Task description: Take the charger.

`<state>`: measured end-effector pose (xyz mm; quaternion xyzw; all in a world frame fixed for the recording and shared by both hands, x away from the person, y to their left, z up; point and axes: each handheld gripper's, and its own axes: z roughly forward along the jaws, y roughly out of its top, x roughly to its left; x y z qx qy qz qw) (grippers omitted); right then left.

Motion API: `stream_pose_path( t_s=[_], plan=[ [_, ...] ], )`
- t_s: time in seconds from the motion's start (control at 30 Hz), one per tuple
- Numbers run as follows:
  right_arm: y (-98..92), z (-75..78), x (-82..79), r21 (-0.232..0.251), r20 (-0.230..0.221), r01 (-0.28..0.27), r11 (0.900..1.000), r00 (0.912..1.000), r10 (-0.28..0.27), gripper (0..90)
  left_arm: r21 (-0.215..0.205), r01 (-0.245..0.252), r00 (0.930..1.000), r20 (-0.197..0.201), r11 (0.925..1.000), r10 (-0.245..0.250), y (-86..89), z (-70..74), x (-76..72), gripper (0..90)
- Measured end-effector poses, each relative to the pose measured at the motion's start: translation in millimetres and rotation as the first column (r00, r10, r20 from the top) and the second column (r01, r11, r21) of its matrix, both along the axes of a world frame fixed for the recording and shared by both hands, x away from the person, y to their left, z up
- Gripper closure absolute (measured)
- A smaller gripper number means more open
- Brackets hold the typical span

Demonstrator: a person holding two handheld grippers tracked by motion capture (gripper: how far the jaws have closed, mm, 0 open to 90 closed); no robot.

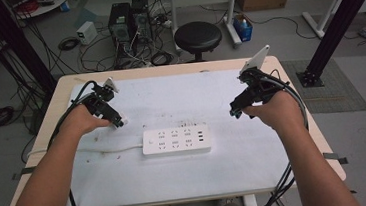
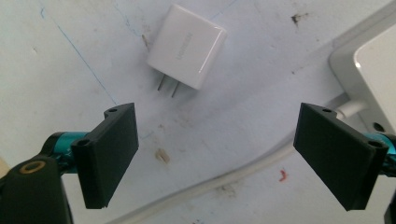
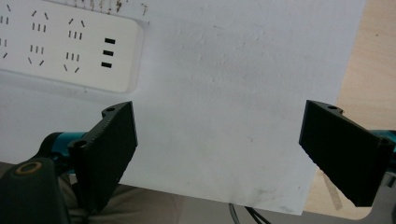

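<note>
A white power strip (image 1: 176,140) lies in the middle of the white mat, its cord (image 1: 110,149) running left. A small white plug adapter (image 2: 187,45) lies flat on the mat with its two prongs pointing toward my left gripper (image 2: 217,154), which hangs open just short of it. In the high view that left gripper (image 1: 117,122) is left of the strip, beside the adapter (image 1: 124,122). My right gripper (image 1: 235,112) is open to the right of the strip, above bare mat. Its own view has the strip's end (image 3: 70,46) at upper left, beyond the open right gripper (image 3: 217,156).
The white mat (image 1: 177,174) covers most of the wooden table (image 1: 319,136). The strip's cord (image 2: 219,179) crosses under my left gripper. Beyond the table are a black stool (image 1: 198,36), computer towers (image 1: 129,22) and floor cables.
</note>
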<state>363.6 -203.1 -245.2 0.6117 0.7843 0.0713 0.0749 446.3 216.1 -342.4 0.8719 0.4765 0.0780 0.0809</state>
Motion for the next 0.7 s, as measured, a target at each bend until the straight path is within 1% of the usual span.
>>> stream_pose_path(
  t_s=[0.03, 0.17, 0.2, 0.37, 0.4, 0.47, 0.53, 0.6, 0.7],
  plan=[
    [0.4, -0.4, -0.1, -0.003, 0.000, -0.003, 1.000, 1.0000, 0.003, 10.9, -0.008, 0.001, 1.0000, 0.000, 1.0000, -0.001, 0.6, -1.9, 2.0, 13.9],
    [1.4, 0.0, -0.3, 0.012, 0.005, -0.004, 1.000, 1.0000, 0.004, 10.9, -0.004, 0.007, 1.0000, -0.002, 1.0000, -0.007, 1.0, -10.0, 8.9, 13.9],
    [1.2, -0.3, 0.0, 0.008, 0.005, -0.004, 1.000, 1.0000, 0.004, 10.9, -0.003, 0.016, 0.9999, -0.005, 0.9999, -0.016, 0.7, -12.1, 10.4, 13.9],
    [1.4, -1.9, 1.1, 0.000, 0.000, -0.005, 1.000, 1.0000, 0.005, 10.9, 0.009, 0.047, 0.9984, -0.030, 0.9988, -0.047, -0.8, -23.6, 20.0, 13.9],
    [1.8, -1.9, 0.9, 0.000, -0.001, -0.005, 1.000, 1.0000, 0.005, 10.9, 0.006, 0.044, 0.9987, -0.028, 0.9990, -0.044, -1.2, -25.5, 21.0, 13.9],
    [2.2, -2.0, 0.5, 0.000, 0.000, -0.013, 1.000, 0.9999, 0.013, 10.9, 0.010, 0.047, 0.9982, -0.037, 0.9988, -0.047, -0.8, -29.6, 24.5, 13.9],
    [2.9, -1.8, -0.1, -0.001, -0.001, -0.011, 1.000, 0.9999, 0.011, 10.9, -0.007, 0.050, 0.9978, -0.044, 0.9987, -0.050, -1.2, -33.5, 27.7, 13.9],
    [3.1, -1.9, -0.4, 0.001, 0.002, -0.012, 1.000, 0.9999, 0.012, 10.9, 0.006, 0.060, 0.9972, -0.044, 0.9982, -0.060, -1.7, -37.1, 30.2, 13.9],
    [2.7, -3.5, 0.5, 0.002, 0.002, -0.014, 1.000, 0.9999, 0.014, 10.9, 0.012, 0.058, 0.9971, -0.050, 0.9982, -0.058, -1.8, -41.7, 34.1, 13.9]
  ],
)
